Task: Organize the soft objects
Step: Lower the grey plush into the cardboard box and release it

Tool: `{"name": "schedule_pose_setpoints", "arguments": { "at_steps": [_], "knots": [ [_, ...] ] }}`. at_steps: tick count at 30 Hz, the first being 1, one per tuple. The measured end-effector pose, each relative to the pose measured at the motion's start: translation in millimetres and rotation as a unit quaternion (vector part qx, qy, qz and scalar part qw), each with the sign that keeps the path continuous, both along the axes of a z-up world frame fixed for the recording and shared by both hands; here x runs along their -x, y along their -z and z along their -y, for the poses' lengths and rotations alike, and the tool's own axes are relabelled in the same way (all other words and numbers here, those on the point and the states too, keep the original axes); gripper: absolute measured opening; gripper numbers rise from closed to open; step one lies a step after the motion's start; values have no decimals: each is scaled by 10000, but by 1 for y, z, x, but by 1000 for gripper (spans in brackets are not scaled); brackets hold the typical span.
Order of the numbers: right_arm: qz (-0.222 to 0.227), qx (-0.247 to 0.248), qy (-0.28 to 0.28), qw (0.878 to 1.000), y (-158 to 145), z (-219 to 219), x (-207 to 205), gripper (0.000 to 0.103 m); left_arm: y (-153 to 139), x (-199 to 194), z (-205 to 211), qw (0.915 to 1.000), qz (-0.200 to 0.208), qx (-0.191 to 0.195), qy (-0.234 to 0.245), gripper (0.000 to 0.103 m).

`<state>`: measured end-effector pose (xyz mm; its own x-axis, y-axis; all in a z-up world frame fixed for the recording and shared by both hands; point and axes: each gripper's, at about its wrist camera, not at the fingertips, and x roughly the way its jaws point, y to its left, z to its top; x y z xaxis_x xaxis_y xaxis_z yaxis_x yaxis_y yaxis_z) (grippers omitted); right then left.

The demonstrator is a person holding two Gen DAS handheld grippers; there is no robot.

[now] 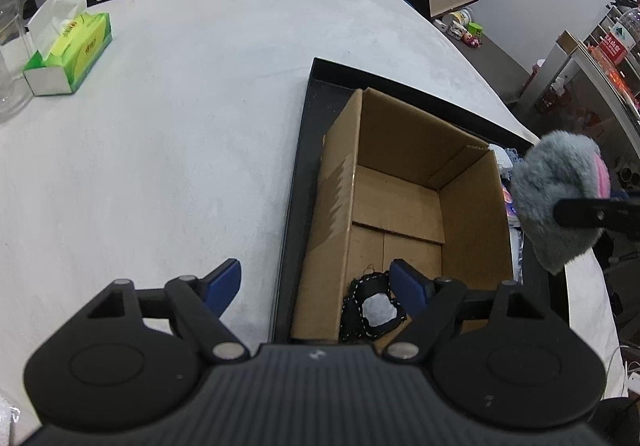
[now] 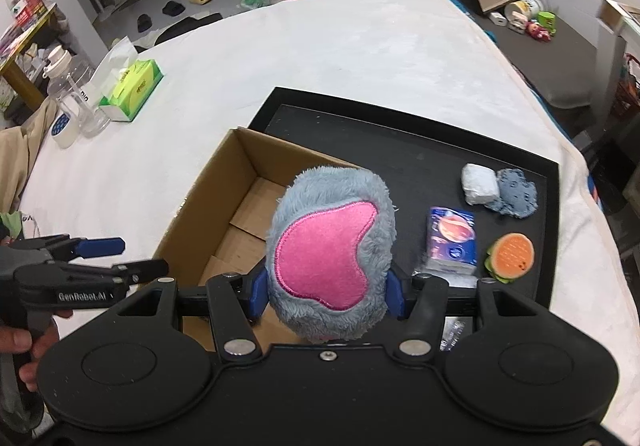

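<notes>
Fluffy grey fur with a pink patch fills the right gripper (image 2: 325,292): its blue pads squeeze the plush toy (image 2: 332,250) from both sides, so the jaws are clenched on it. The toy hangs over the right side of the cardboard box (image 2: 224,181), not yet inside.

The left gripper (image 1: 316,286) has its jaws spread wide with nothing between them. One blue finger hangs over the near end of the box, just beside a small black cloth with white stitching (image 1: 374,310) that lies on the box floor.

The box sits on the left part of a black tray (image 2: 400,141). Right of the box, on the tray, wait a white roll (image 2: 480,183), a blue-grey cloth (image 2: 518,187), a tissue pack (image 2: 452,242) and a little burger toy (image 2: 510,256). Far left on the white table (image 1: 180,125) stands a green tissue box (image 1: 70,53).

My guess is this is the carrying step. Next, the right hand should move the toy over the open box, lower it, and let go. The left hand should stay out of the way.
</notes>
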<state>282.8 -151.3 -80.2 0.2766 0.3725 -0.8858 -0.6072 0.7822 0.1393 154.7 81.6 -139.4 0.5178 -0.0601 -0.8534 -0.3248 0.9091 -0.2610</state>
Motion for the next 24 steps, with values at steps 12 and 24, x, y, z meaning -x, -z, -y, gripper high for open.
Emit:
{"name": "schedule_pose_setpoints", "arguments": {
  "at_steps": [12, 24],
  "knots": [
    [-72, 158, -323, 9993, 16, -48, 2, 54, 13, 1, -5, 9996, 45, 259, 35, 57],
    [-165, 64, -363, 9992, 39, -88, -1, 54, 21, 0, -8, 9978, -8, 659, -41, 15]
  ]
}}
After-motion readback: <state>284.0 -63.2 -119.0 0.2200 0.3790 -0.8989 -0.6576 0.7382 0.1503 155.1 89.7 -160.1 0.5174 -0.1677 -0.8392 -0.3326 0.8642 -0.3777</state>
